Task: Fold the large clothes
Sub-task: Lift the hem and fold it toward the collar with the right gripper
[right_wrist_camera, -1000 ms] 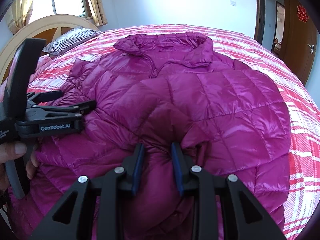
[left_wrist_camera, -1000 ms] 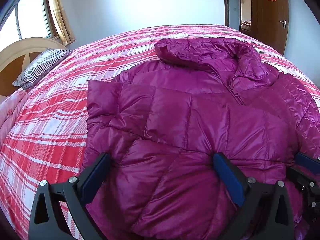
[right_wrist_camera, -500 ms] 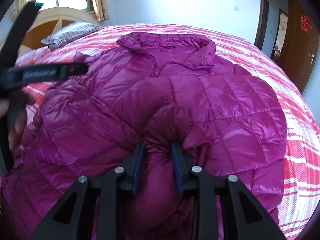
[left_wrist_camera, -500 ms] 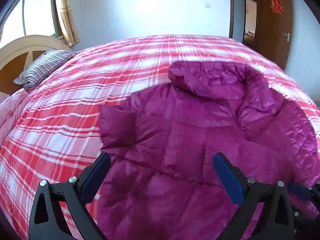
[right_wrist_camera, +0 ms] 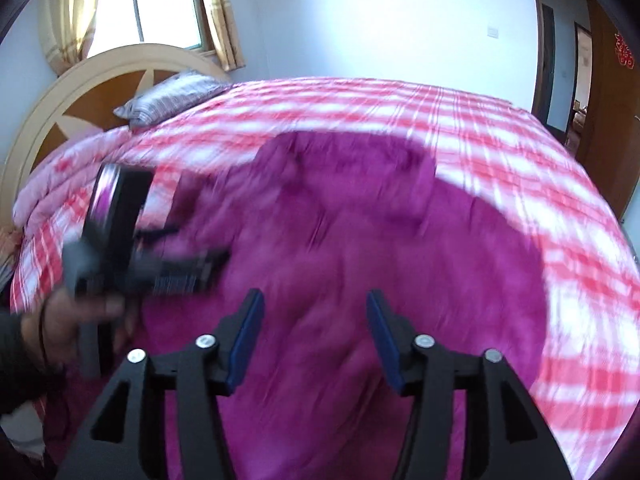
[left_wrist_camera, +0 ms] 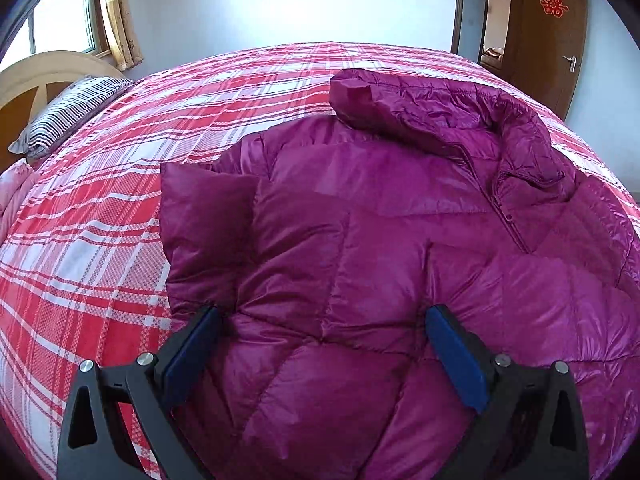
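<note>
My left gripper [left_wrist_camera: 320, 344] and right gripper [right_wrist_camera: 316, 336] hang released over the magenta jacket [left_wrist_camera: 380, 240]; red door emblem [left_wrist_camera: 554, 2] unreadable.

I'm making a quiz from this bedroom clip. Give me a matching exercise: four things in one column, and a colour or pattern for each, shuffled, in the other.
Things:
1. jacket
2. bedspread
3. pillow
4. door

Looks:
a. brown wood, red paper decoration
b. red and white plaid
c. shiny magenta, quilted
d. thin dark and light stripes

Pairs: 1-c, 2-b, 3-d, 4-a
</note>
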Tool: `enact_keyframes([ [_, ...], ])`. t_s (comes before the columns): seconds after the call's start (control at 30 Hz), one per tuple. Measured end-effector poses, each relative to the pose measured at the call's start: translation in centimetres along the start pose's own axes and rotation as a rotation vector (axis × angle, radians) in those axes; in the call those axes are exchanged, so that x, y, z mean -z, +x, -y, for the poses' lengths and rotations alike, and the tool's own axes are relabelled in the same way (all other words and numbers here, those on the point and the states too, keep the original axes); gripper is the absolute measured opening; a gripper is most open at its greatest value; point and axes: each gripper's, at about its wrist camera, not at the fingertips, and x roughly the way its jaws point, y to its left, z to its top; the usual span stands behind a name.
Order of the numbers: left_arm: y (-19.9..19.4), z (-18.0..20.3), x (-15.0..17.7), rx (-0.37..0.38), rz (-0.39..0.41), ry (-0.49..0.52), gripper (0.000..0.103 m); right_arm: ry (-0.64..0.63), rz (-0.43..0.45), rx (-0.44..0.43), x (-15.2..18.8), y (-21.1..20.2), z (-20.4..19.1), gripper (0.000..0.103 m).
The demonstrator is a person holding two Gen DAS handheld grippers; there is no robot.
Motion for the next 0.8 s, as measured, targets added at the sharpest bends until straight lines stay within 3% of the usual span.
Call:
enact_keyframes([
  [0.17, -0.1, -0.6, 0.2, 0.023, 0.004, -0.024, 0.102, -0.021, -0.026, 0.118, -7.8, 5.9, 3.6, 0.058],
  [0.33, -0.1, -0.6, 0.2, 0.024, 0.005, -0.028, 0.102, -0.089, -0.089, 0.11, -13.3, 12.0, 5.0, 0.059],
  [0.47, -0.1, -0.5, 0.2, 0.023, 0.005, -0.027, 0.102, -0.137, -0.213, 0.071, -14.6, 16.0, 5.0, 0.059],
  [0.6, -0.1, -0.5, 0.3, 0.025, 0.005, -0.029, 0.102, -0.216, -0.265, 0.08, -14.7, 18.1, 4.8, 0.058],
  [0.63, -0.1, -0.5, 0.3, 0.024, 0.006, -0.029, 0.102, -0.227, -0.296, 0.071, -14.7, 18.7, 4.8, 0.055],
  [0.7, -0.1, -0.5, 0.3, 0.027, 0.005, -0.031, 0.102, -0.295, -0.353, 0.082, -14.4, 19.5, 4.5, 0.026],
  [0.8, -0.9, -1.1, 0.2, 0.05, 0.017, -0.052, 0.102, -0.35, -0.352, 0.099, -14.2, 18.9, 4.2, 0.013],
])
